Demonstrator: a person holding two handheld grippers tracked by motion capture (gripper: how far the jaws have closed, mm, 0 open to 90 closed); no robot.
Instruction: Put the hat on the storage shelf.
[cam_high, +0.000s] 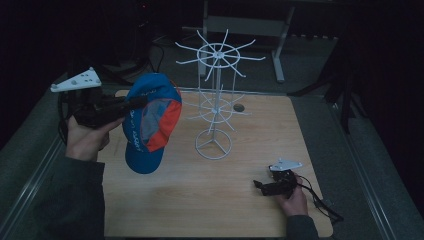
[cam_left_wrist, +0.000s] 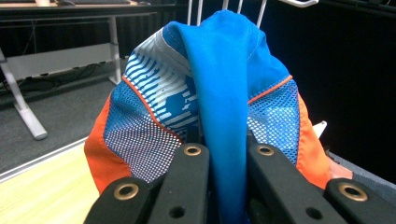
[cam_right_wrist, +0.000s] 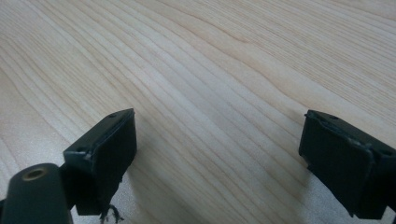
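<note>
High view: left gripper (cam_high: 136, 102) clamps the cap (cam_high: 150, 122) beside the rack (cam_high: 216, 100).

a lab or recording room is indicated, dimly lit. a pale wooden table (cam_high: 225, 210) is set centre frame, bordered by grey carpeted floor (cam_high: 320, 75). black curtained walls are seen along the right side and upper left. a grey-legged desk frame (cam_high: 245, 25) is placed at the top centre, with cables trailed on the floor beneath it. a white wire display stand (cam_high: 216, 100) is stood on the table as a prop.
</note>
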